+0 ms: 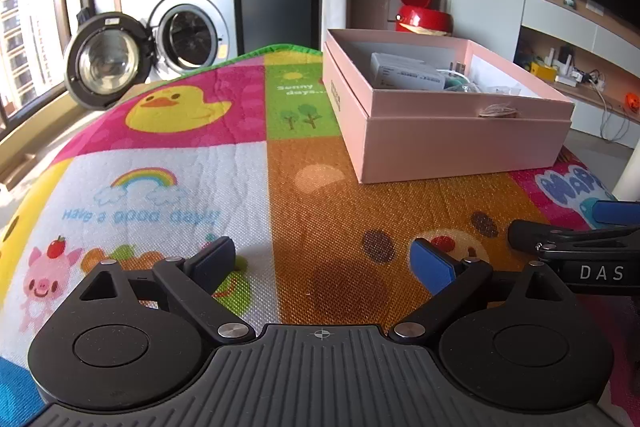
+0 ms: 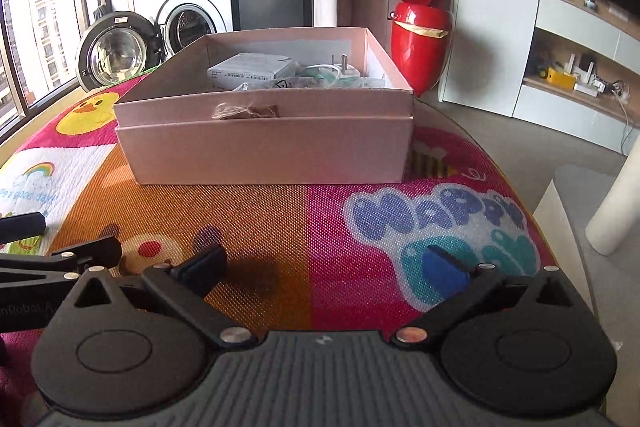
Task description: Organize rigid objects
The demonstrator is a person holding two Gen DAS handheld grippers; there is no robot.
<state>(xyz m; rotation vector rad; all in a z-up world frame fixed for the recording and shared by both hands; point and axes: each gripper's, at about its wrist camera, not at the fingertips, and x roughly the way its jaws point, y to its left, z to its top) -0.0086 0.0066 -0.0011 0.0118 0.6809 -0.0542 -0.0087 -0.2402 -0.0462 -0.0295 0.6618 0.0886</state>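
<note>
A pink cardboard box [image 1: 460, 143] stands open on the colourful play mat [image 1: 180, 195], nested in its lid. It shows straight ahead in the right wrist view [image 2: 272, 155]. Inside lie a white carton [image 2: 250, 69], a white plug with cable [image 2: 344, 65] and clear wrapping. A twine bow [image 2: 240, 111] sits on its front wall. My left gripper [image 1: 324, 263] is open and empty, low over the mat, short of the box. My right gripper [image 2: 324, 263] is open and empty beside it, and its fingers [image 1: 560, 239] show at the right of the left wrist view.
A red bin [image 2: 420, 39] with its lid up stands behind the box. A washing machine [image 1: 192, 23] with its door open is at the back left. Shelves with small items [image 2: 576, 75] are at the right. The mat's right edge [image 2: 536, 219] drops to the floor.
</note>
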